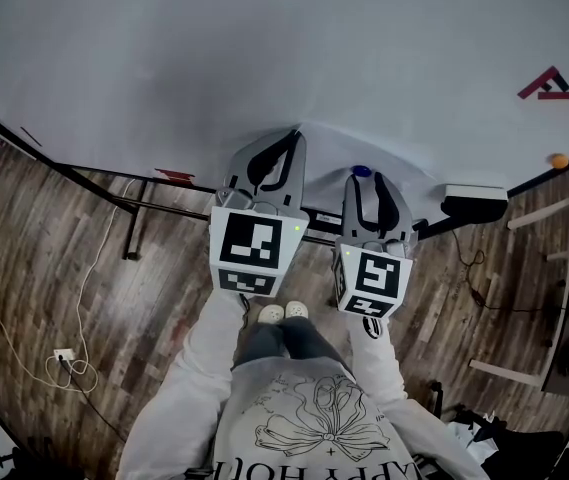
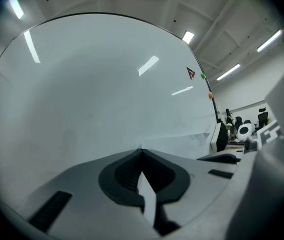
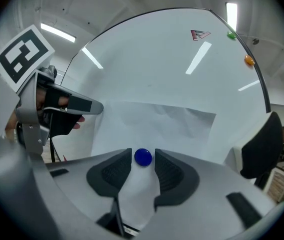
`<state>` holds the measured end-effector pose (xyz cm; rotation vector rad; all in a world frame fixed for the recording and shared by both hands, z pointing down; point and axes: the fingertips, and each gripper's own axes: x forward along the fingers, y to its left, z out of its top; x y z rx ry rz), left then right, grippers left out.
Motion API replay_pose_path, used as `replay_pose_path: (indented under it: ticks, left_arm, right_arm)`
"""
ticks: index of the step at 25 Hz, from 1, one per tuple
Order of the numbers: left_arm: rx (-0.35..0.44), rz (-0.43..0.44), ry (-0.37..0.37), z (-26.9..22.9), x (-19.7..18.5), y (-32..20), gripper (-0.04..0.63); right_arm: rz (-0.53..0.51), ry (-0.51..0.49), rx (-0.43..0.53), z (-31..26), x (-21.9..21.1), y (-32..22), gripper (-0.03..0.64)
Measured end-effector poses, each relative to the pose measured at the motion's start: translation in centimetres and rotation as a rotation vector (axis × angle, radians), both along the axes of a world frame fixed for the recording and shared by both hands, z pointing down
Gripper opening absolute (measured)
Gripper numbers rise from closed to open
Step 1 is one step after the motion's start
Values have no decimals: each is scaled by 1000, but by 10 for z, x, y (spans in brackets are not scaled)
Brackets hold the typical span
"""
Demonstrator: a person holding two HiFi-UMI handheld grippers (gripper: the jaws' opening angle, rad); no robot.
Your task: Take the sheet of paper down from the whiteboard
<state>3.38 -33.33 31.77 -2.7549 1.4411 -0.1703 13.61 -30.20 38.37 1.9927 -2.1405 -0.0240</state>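
A white sheet of paper [image 1: 329,146] hangs low on the whiteboard [image 1: 264,48], pinned by a round blue magnet [image 1: 362,171]. My left gripper [image 1: 294,134] is shut on the sheet's left edge; in the left gripper view the paper [image 2: 181,141] puckers at the closed tips [image 2: 142,151] and a strip of it runs back between the pads. My right gripper [image 3: 142,154] stands open with the blue magnet [image 3: 142,157] between its fingertips, a thin gap on each side. The sheet [image 3: 166,121] spreads wrinkled behind it.
A black-and-white eraser [image 1: 474,200] sits on the board's tray to the right of the paper. A red logo magnet [image 1: 549,85] and an orange magnet [image 1: 559,160] are far right on the board. A cable [image 1: 64,353] lies on the wooden floor.
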Motion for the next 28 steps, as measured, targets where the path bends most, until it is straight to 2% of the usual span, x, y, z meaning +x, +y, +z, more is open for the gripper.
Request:
replay_pose_path:
  ticks: [19,28]
  left_arm:
    - [-5,-2,1,0,-2,-1,5]
    - [-15,-29,11,1,-6,0,5]
  right_arm:
    - [116,31,-54,8,0,-10,120]
    - [101,-38,-30,4,6,-7,114]
